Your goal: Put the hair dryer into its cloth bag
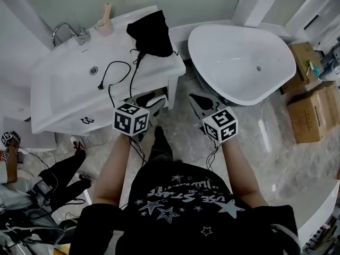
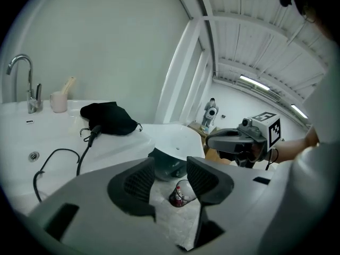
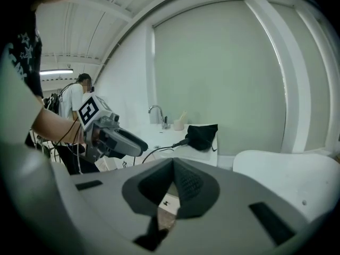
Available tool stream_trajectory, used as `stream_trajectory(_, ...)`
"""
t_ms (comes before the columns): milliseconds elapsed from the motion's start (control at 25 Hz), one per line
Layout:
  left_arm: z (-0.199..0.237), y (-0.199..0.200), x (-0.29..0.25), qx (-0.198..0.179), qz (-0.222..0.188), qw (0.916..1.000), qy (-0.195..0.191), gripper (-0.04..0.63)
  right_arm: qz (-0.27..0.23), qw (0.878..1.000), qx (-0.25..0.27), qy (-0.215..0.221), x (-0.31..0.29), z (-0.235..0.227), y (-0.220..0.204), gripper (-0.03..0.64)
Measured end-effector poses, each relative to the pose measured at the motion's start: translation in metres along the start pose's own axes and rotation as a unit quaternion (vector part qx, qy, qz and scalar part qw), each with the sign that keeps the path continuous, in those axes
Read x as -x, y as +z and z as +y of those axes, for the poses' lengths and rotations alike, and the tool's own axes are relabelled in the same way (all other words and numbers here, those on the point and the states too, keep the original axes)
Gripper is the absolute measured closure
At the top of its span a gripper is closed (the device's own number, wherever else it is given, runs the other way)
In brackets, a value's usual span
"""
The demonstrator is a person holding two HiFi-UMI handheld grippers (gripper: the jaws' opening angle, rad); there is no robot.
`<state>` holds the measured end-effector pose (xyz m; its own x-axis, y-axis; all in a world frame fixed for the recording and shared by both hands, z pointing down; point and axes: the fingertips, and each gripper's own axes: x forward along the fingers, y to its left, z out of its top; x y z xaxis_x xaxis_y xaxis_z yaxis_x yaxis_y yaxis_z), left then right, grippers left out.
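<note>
Head view, looking steeply down: we stand on a marble floor (image 1: 276,142). A white washbasin worktop (image 1: 64,97) is at 11 o'clock and a white bathtub (image 1: 239,57) at 1 o'clock. We hold one gripper in each hand, low in front of us, side by side & apart from each other.

The cloth bag (image 1: 151,33) (image 2: 109,118) (image 3: 203,136) is black and lies bunched on the worktop's back right corner, approx 12 o'clock from the left gripper (image 1: 152,101) (image 2: 170,166) (image 3: 143,145). We can't see the hair dryer itself. Its black cable (image 1: 114,73) (image 2: 56,158) (image 3: 164,147) comes out at the bag's near edge & loops over the worktop toward 8 o'clock, ending beside the basin drain.

Left gripper: near the worktop's front right corner, not touching it. Its fingers (image 2: 139,182) stand partway apart w/ nothing btwn them; only floor shows through the gap.

Right gripper (image 1: 195,97) (image 2: 212,141) (image 3: 173,163): over the floor btwn worktop & bathtub. Its fingers (image 3: 190,185) are pressed together, holding nothing.

Other items: a chrome tap (image 1: 66,31) (image 2: 24,81) sits at the worktop's 10 o'clock corner. A pink cup (image 1: 105,24) (image 2: 59,101) w/ a handle sticking up stands just beside it. Cardboard boxes (image 1: 313,110) sit on the floor at 3 o'clock, past the bathtub. In the right gripper view another person (image 3: 79,97) stands at 9 o'clock, behind the left gripper.
</note>
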<state>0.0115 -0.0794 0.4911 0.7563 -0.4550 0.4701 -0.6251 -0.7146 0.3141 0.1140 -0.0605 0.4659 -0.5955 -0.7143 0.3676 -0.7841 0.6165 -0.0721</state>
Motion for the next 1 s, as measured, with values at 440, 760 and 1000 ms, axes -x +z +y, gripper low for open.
stream_trajectory(440,-0.073,-0.060,0.057,0.004,-0.033,0.9987,0.039,0.516,0.000,1.000,0.004,0.024,0.055,0.065,-0.033,0.611)
stream_trajectory(760,-0.067,-0.074,0.108,-0.002,-0.066,0.9926,0.102,0.586,-0.024,0.999,-0.028,0.017,0.060,0.081,-0.034,0.611)
stream_trajectory(1000,-0.051,-0.083,0.129,-0.009,-0.059,0.9892,0.134,0.586,-0.021,0.999,-0.029,0.021,0.053,0.096,-0.031,0.611)
